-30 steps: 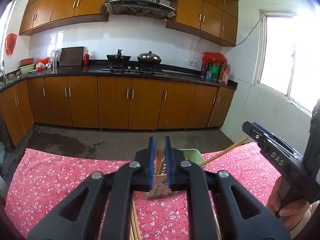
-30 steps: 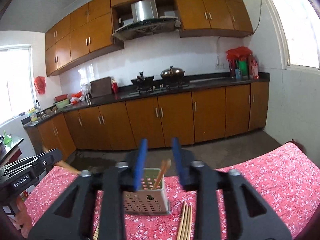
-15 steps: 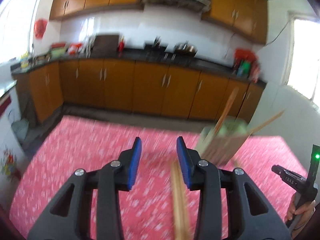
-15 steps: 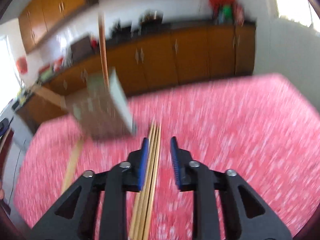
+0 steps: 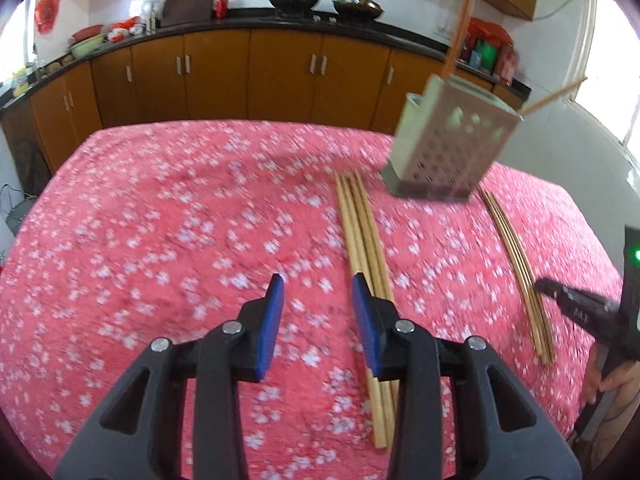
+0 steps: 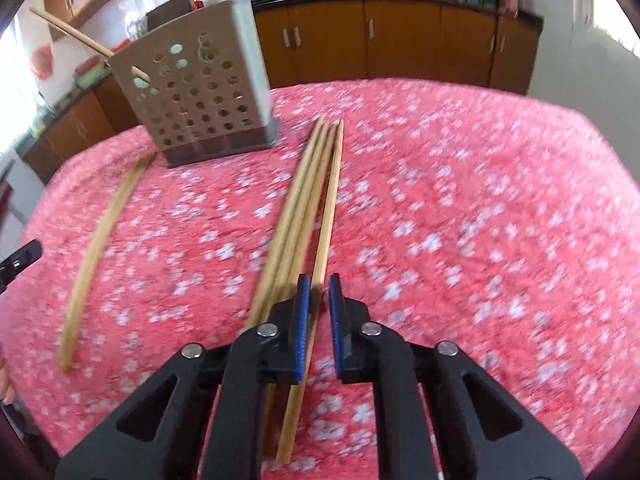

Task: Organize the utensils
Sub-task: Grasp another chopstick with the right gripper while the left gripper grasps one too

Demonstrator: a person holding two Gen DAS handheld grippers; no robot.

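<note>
Wooden chopsticks lie in two loose bundles on the counter [image 5: 160,208], which is covered in a red floral cloth. One bundle [image 5: 366,248] sits in front of the perforated grey utensil holder [image 5: 448,148], toward the left gripper's side; the other bundle [image 6: 302,208] lies on the holder's opposite side, under the right gripper.

Done so far, as I judge it: two chopsticks [image 6: 72,34] already stand in the holder, leaning out over its rim. Left: both bundles, several sticks each; exact count not readable through the blur.

Left gripper [image 5: 316,312]: fingers spread wide, nothing between them, hovering just left of the near bundle. Right gripper [image 6: 319,312]: fingers narrowed to a slim gap directly over the rightmost stick of its bundle; whether the pads actually pinch it, I cannot tell.

Estimate: early stage, most of the sticks unsorted. Next step probably a pick from each bundle.
</note>
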